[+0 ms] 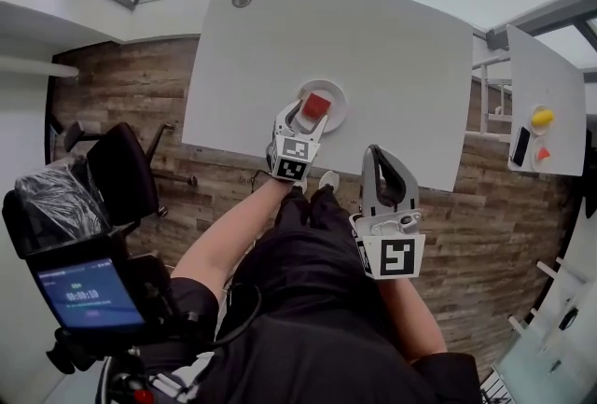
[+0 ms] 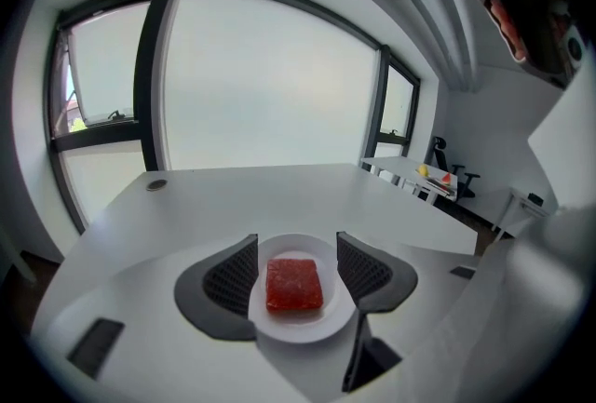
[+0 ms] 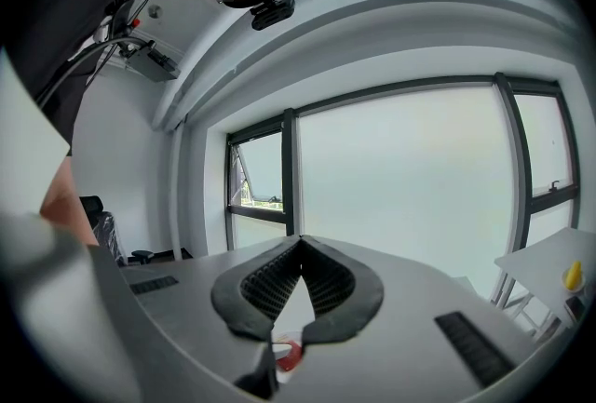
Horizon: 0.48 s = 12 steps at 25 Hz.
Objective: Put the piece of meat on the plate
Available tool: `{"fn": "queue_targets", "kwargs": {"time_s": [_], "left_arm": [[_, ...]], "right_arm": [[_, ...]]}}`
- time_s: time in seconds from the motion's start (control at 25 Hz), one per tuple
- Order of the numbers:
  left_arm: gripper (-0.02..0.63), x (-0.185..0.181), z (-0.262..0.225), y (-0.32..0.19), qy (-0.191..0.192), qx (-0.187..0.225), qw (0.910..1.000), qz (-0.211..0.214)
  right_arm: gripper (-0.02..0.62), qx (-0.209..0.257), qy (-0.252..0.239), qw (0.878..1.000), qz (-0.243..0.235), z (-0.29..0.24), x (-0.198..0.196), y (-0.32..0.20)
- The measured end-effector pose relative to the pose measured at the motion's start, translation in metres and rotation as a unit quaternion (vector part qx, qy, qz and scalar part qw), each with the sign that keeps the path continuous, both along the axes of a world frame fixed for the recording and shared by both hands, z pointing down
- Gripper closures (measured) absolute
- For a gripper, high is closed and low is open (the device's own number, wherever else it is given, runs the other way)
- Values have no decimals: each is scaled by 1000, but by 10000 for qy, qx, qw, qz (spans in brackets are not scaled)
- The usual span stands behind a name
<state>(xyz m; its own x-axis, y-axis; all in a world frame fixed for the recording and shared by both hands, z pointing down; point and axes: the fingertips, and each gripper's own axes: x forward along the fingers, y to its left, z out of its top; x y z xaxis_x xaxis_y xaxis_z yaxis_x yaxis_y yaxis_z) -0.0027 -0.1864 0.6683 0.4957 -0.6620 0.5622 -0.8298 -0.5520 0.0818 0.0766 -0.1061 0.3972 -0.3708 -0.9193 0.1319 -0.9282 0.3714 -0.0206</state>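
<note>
Red square slab of meat [image 1: 317,104] [image 2: 294,284] lying flat at the middle of a small round white plate [image 1: 335,91] [image 2: 300,332], plate on the white surface [image 1: 373,29], left gripper [image 1: 306,114] [image 2: 296,248] over the plate with jaws spread either side of the meat, right gripper [image 1: 382,160] [image 3: 300,248] right of the plate, jaw tips pressed together, empty

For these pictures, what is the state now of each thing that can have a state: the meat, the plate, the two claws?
Red square piece of meat: lies flat on the plate, not gripped.
Round white plate: stands on the white table, holds the meat.
Left claw: open, empty, above the plate.
Right claw: shut, empty, away from the plate.
</note>
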Motion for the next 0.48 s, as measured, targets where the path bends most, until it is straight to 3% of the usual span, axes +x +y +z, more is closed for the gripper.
{"fn": "queue_targets", "kwargs": {"time_s": [0.24, 0.48], "left_arm": [[339, -4, -17, 0, 30, 112, 9999, -118], [371, 3, -46, 3, 515, 258, 9980, -245]], "right_arm": [[592, 0, -35, 10000, 38, 5, 4, -5], [592, 2, -94, 10000, -11, 7, 7, -9]]}}
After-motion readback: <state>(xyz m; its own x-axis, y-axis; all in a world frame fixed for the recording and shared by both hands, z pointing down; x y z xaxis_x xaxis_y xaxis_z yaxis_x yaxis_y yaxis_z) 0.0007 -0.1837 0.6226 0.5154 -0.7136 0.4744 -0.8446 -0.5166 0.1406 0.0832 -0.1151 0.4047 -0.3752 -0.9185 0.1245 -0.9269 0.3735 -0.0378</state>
